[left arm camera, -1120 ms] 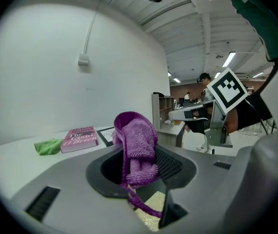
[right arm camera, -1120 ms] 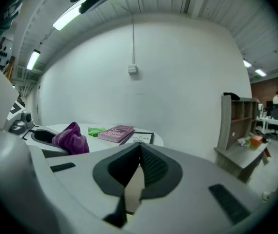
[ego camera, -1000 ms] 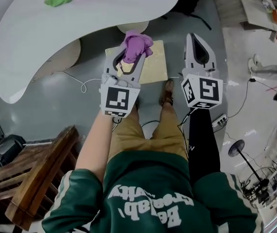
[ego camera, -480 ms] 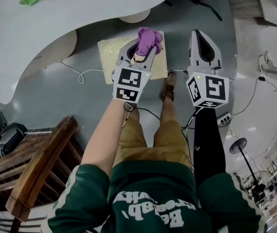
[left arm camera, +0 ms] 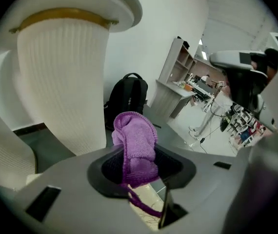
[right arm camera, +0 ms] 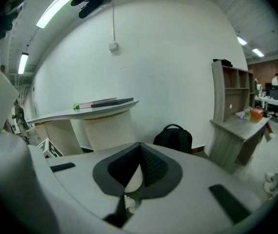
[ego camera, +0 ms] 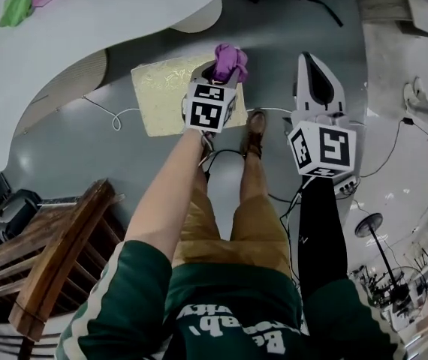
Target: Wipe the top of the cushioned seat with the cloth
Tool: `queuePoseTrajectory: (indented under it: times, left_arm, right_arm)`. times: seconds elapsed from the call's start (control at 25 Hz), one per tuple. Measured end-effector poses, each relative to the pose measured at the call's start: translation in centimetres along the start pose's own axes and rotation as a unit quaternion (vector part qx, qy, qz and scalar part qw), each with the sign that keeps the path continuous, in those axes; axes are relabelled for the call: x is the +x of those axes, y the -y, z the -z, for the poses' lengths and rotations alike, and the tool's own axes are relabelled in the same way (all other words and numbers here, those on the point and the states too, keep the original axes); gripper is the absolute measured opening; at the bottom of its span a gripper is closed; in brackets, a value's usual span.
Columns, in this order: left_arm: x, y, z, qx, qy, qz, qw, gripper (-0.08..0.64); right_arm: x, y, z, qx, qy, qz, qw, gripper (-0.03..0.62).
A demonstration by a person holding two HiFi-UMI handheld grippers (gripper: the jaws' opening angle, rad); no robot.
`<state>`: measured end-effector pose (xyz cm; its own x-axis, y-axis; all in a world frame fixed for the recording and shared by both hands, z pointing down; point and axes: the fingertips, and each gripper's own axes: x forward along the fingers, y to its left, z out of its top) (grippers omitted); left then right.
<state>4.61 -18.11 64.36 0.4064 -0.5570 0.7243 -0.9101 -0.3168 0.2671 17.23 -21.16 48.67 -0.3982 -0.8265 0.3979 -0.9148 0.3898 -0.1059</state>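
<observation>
At the far right corner of the cushioned seat (ego camera: 161, 96), my left claw (ego camera: 221, 72) grips the bunched cloth (ego camera: 231, 60); dragging could tug it free. My right claw (ego camera: 315, 70) is clenched, empty.

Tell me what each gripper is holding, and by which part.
The left gripper pinches the cloth by its bunched middle, with the rest bulging out past the jaws. The right gripper is shut on nothing.

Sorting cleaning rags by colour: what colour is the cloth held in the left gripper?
Purple, with a knitted texture; the cloth shows best in the left gripper view.
</observation>
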Motion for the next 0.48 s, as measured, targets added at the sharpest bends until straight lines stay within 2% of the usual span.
queuePoseTrajectory:
  times: [0.12,0.32,0.48]
  left_arm:
    - [2.5,-0.8,1.7,-0.024,-0.033,-0.014,0.9991,0.166]
    - [5.4,-2.6,5.1,-0.041,-0.094,-0.041,0.9939,0.166]
    - [6.0,-2.9,5.5,-0.028,-0.095,-0.037,0.9944,0.166]
  right_arm:
    - [-0.2,1.0,1.3,0.004,-0.008,0.001,1.000,0.008]
    - [0.0,1.1,3.8,0.012,-0.033,-0.009,0.999,0.008]
    - [0.6,0.6,4.6,0.017,-0.040,-0.015,0.999,0.008]
